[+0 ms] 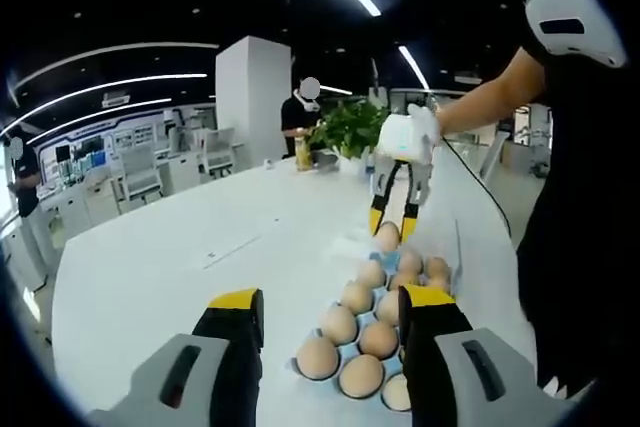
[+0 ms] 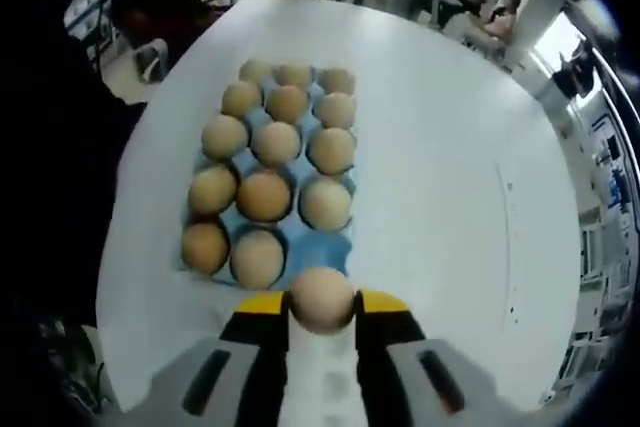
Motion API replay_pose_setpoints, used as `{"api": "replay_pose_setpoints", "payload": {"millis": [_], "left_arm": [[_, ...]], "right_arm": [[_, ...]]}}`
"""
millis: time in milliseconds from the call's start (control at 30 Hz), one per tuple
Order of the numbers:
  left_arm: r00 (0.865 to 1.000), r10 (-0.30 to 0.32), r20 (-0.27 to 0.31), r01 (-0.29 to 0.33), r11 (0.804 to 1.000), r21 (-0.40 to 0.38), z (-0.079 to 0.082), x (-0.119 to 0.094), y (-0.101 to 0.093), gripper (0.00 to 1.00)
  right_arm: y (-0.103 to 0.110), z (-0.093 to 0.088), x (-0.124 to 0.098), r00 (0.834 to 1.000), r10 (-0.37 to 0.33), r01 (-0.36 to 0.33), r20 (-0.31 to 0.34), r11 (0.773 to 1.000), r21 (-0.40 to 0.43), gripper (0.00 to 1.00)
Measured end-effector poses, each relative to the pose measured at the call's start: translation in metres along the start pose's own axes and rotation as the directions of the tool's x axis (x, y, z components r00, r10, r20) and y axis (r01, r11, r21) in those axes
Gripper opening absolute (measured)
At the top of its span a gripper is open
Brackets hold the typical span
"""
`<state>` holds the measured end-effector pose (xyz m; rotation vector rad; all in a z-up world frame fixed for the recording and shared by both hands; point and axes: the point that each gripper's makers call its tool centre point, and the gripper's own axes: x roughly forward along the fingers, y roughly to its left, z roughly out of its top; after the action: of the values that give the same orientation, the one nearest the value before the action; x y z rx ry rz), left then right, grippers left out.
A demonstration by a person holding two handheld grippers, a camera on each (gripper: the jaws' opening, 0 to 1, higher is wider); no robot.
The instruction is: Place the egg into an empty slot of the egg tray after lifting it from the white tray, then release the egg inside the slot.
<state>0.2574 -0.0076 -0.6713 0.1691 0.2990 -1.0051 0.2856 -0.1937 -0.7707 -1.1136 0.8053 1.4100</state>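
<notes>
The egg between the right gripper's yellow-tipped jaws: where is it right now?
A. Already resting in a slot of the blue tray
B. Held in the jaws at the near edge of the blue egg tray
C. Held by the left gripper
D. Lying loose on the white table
B: in the right gripper view the right gripper is shut on the egg, which sits between the jaws at the near edge of the blue egg tray, not yet in a slot.

The egg tray (image 2: 196, 209) lies on the table (image 2: 450, 167), its slots holding eggs. The right hand-held gripper (image 2: 322, 309) grips 1 egg (image 2: 322, 299) above the tray's near edge.
</notes>
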Motion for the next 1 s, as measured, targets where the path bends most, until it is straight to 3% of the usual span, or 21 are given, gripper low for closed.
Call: {"api": "replay_pose_setpoints", "payload": {"millis": [233, 733, 1000], "left_arm": [[1.0, 0.002, 0.002, -0.002, 1.0, 0.001, 0.0, 0.0, 0.0, 0.55], [1.0, 0.004, -0.003, -0.004, 1.0, -0.004, -0.002, -0.002, 0.0, 0.55], [1.0, 0.003, -0.005, -0.003, 1.0, -0.005, -0.003, -0.002, -0.001, 0.55]], "right_arm": [[0.0, 0.009, 0.011, 1.0, 0.015, -0.014, 0.014, 1.0, -0.004, 0.25], [0.004, 0.008, 0.025, 0.999, 0.053, -0.053, -0.007, 0.999, -0.001, 0.25], [0.002, 0.007, 0.033, 0.997, 0.073, -0.074, 0.014, 0.996, 0.052, 0.25]]}}
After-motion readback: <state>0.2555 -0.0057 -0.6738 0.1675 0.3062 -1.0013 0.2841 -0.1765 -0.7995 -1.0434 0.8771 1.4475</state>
